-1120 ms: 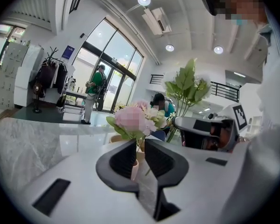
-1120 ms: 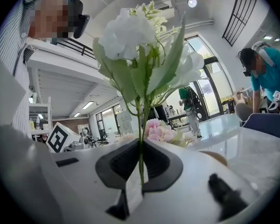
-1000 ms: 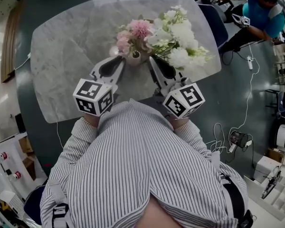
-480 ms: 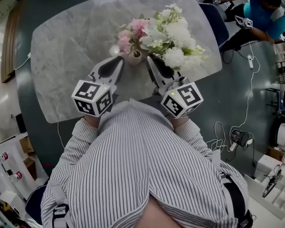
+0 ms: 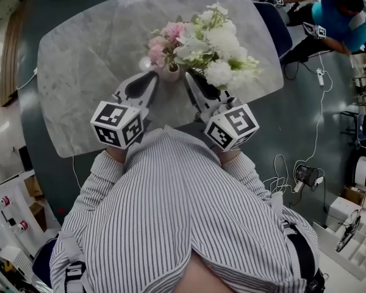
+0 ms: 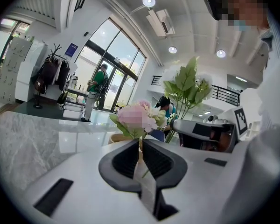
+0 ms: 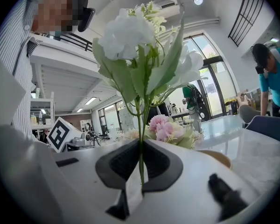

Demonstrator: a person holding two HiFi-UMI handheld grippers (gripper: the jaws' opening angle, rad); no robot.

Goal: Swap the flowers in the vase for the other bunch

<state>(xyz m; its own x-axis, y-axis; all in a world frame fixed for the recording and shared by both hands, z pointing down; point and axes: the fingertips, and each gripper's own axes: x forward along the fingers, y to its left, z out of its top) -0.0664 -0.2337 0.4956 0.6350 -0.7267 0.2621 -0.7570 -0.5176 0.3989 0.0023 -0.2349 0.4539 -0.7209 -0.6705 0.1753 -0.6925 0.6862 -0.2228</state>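
Looking down in the head view, the person is holding both tools over the near middle of the marble table (image 5: 79, 72). The left gripper (image 5: 154, 76) is reaching in at the mouth of the small vase (image 5: 171, 74), where the pink flowers (image 5: 166, 41) are standing. The right gripper (image 5: 188, 76) is carrying the white bunch (image 5: 222, 41) just right of the vase. The white blooms are crowding over the pink ones, and whether they are touching is not clear.

In the left gripper view, the jaws have just been closing and are now clenching the thin pink stem low down. The vase rim is showing just behind the left jaw, and the pink head is standing upright beyond the tips.

In the right gripper view, the jaws are squeezing the green stems of the white bunch, which is rising straight up. The pink flowers and the vase are sitting behind, slightly to the right.

The step in hand is probably drawing the pink flowers out. Doing it well is likely a matter of:
- pulling straight up along the stem so the light vase is not dragged or tipped;
- keeping the grip firm, as the stem is slim;
- easing the white bunch a little further right so the leaves are not snagging on the way out.
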